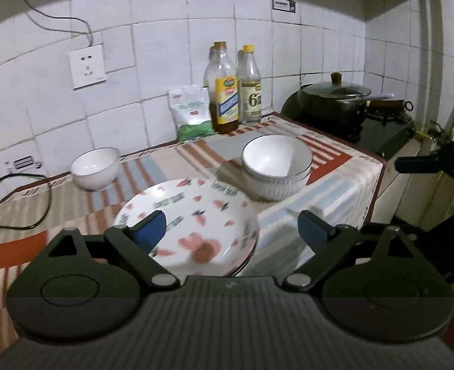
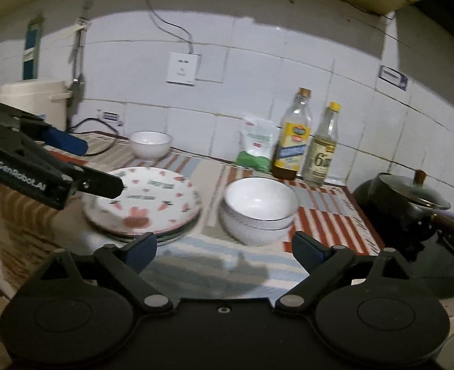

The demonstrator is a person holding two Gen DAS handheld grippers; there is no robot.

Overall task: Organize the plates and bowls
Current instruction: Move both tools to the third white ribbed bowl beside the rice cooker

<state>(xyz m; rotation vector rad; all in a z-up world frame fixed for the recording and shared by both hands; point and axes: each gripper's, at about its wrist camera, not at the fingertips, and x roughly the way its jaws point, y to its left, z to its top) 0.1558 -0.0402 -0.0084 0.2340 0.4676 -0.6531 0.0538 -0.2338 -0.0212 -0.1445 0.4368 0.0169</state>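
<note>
Plates (image 1: 193, 225) sit stacked on the counter (image 1: 335, 182), floral one on top, at the near-left part of the striped cloth. Bowls (image 1: 276, 166) are nested in a stack just right of the plates, apart from them. A lone bowl (image 1: 95, 168) stands well apart at the back left, near the wall.

Your left claw (image 1: 231, 229) is spread wide, holding nothing, hovering right over the plates' near rim; the plates lie directly ahead and below it. Your right claw (image 2: 224, 251) is also released and empty, with the bowl stack straight ahead of it and the plates off to its left.

Judgement: plates look done, bowls partly. The lone bowl is what's left, and it lies back-left of both claws. Your left claw is nearer to it; you'd reach over the plates to get it. Bottles (image 1: 234, 89) and bag (image 1: 193, 114) at the wall stay out of the path.
</note>
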